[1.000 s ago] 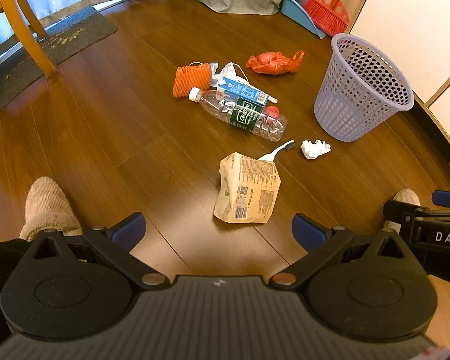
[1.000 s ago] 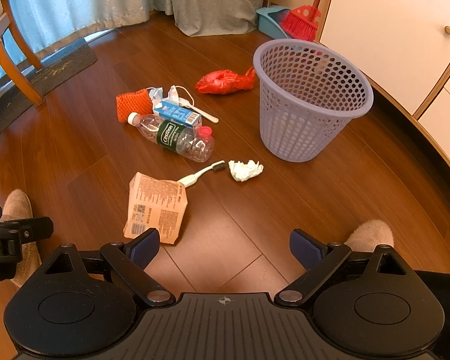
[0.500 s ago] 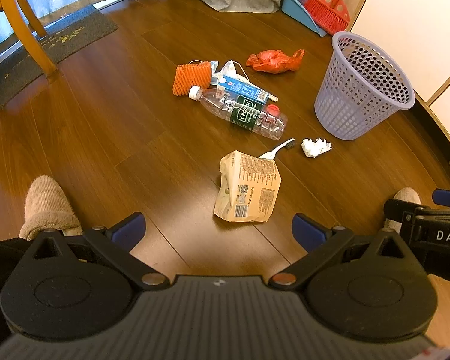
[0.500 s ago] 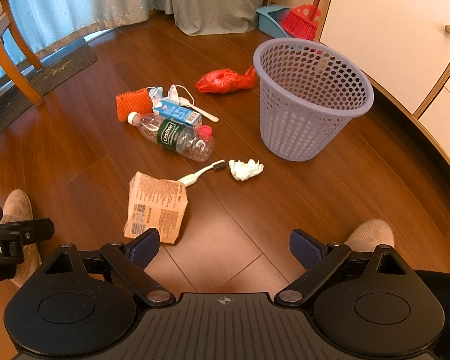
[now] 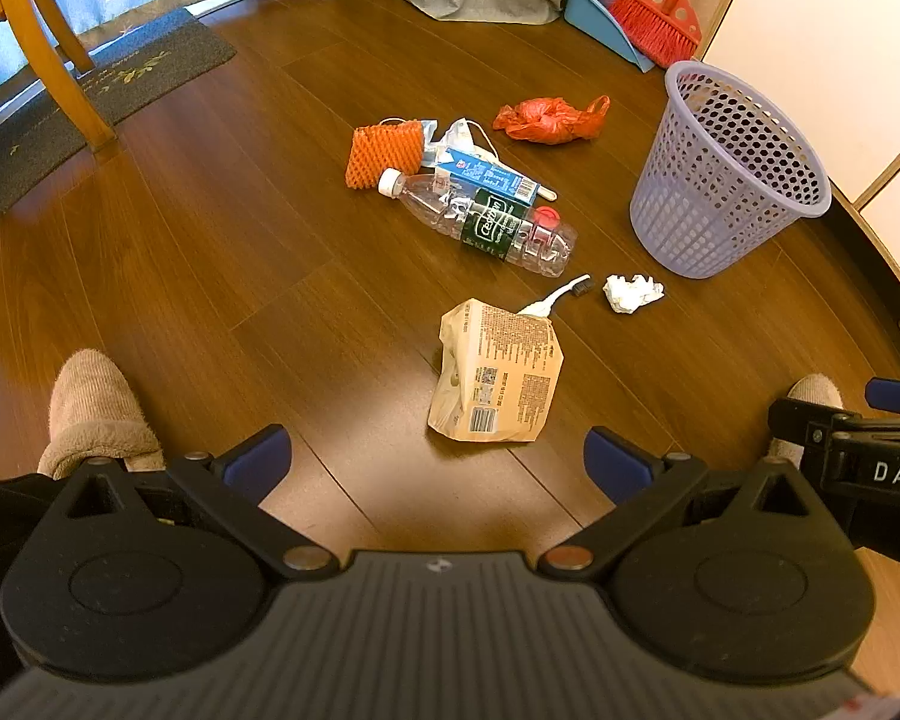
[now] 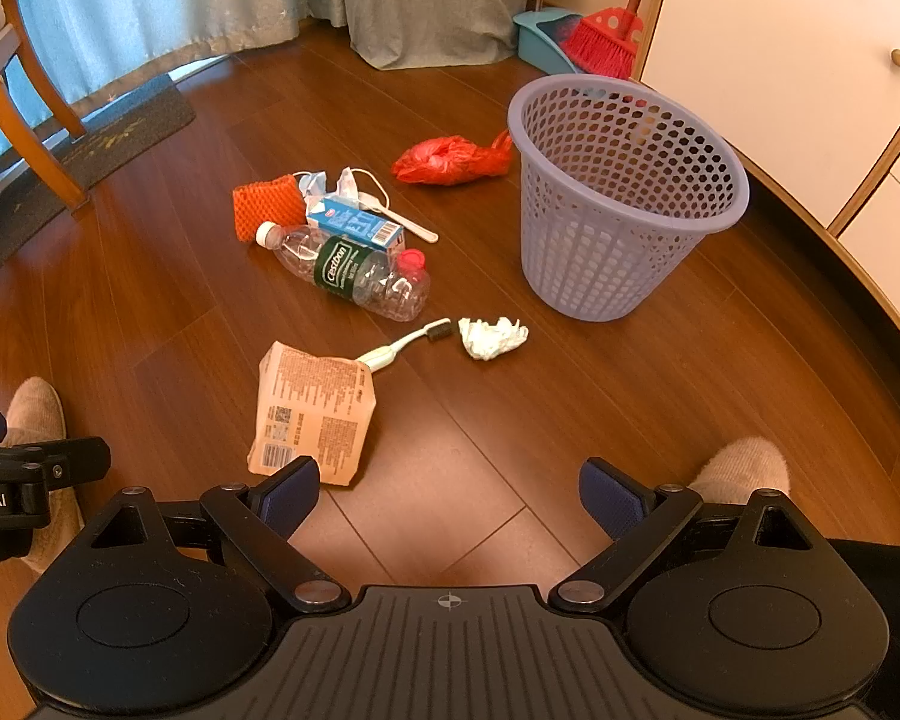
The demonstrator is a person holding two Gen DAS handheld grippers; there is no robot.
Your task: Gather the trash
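Note:
Trash lies scattered on the wooden floor: a tan paper bag (image 5: 498, 375) (image 6: 312, 411), a toothbrush (image 5: 561, 295) (image 6: 405, 343), a crumpled white tissue (image 5: 632, 293) (image 6: 492, 337), a clear plastic bottle (image 5: 480, 222) (image 6: 348, 270), a blue carton (image 5: 489, 176) (image 6: 357, 225), an orange foam net (image 5: 384, 151) (image 6: 267, 207) and a red plastic bag (image 5: 549, 119) (image 6: 450, 160). A lilac mesh bin (image 5: 729, 174) (image 6: 621, 198) stands upright to their right. My left gripper (image 5: 437, 461) hovers open just short of the paper bag. My right gripper (image 6: 449, 495) is open too, with bare floor between its fingers.
A red broom (image 5: 660, 18) and blue dustpan (image 6: 543, 33) lean at the back by white cabinets (image 6: 810, 60). A wooden chair leg (image 5: 48, 48) and a dark doormat (image 5: 90, 96) sit at the left. The person's slippered feet (image 5: 93, 411) (image 6: 741, 471) flank the grippers.
Both views have shifted only slightly; the trash and the bin lie where they were, and both grippers stay open.

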